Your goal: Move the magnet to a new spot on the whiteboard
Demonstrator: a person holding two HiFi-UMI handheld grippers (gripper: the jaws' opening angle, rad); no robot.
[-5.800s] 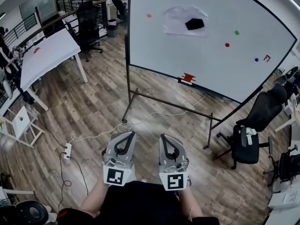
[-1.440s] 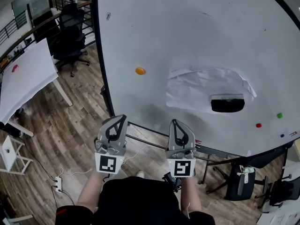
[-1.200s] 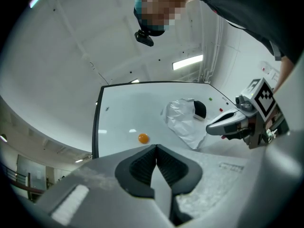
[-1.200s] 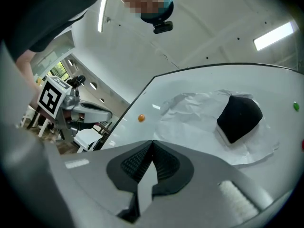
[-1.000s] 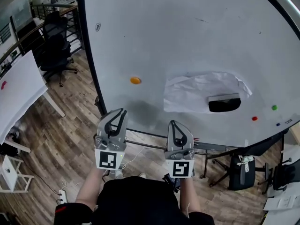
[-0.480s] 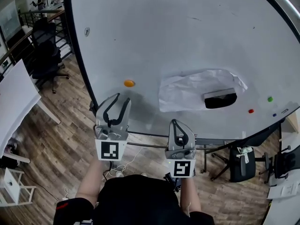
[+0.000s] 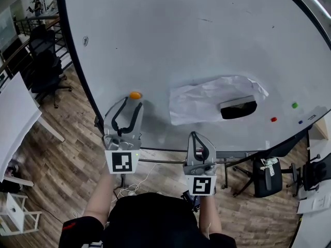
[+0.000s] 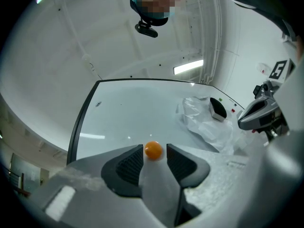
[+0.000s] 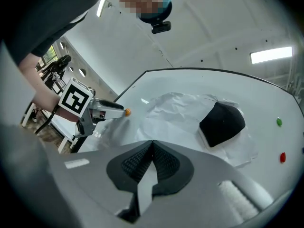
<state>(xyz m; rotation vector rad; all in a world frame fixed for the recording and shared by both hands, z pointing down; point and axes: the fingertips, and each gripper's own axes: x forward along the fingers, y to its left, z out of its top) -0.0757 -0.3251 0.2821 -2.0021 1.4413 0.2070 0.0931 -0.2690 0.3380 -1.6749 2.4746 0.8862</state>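
Observation:
An orange magnet (image 7: 135, 95) sticks to the whiteboard (image 7: 207, 40) at its lower left. My left gripper (image 7: 132, 103) is raised to it, and its jaws have just been opening. In the left gripper view the orange magnet (image 8: 153, 150) sits at the gap between the two fingertips (image 8: 137, 152), with no pad pressing on it. The right gripper (image 7: 198, 138) hangs lower, below the board's bottom edge, with nothing in it. In its own view the right gripper (image 9: 152, 144) has its jaws together, and the left gripper (image 9: 102, 110) shows at the left with the orange magnet (image 9: 127, 111) at its tip.
A crumpled sheet of paper (image 7: 207, 99) is pinned to the board under a black eraser (image 7: 238, 109). Green (image 7: 294, 105), red (image 7: 273, 120) and blue (image 7: 300, 122) magnets sit at the right. Office chairs (image 7: 44, 61) (image 7: 269, 177) and a white table (image 7: 13, 112) stand on the wooden floor.
The left gripper has risen toward the orange magnet and its jaws have spread from nearly closed to wide. The board has come closer. The right gripper has stayed low and shut.

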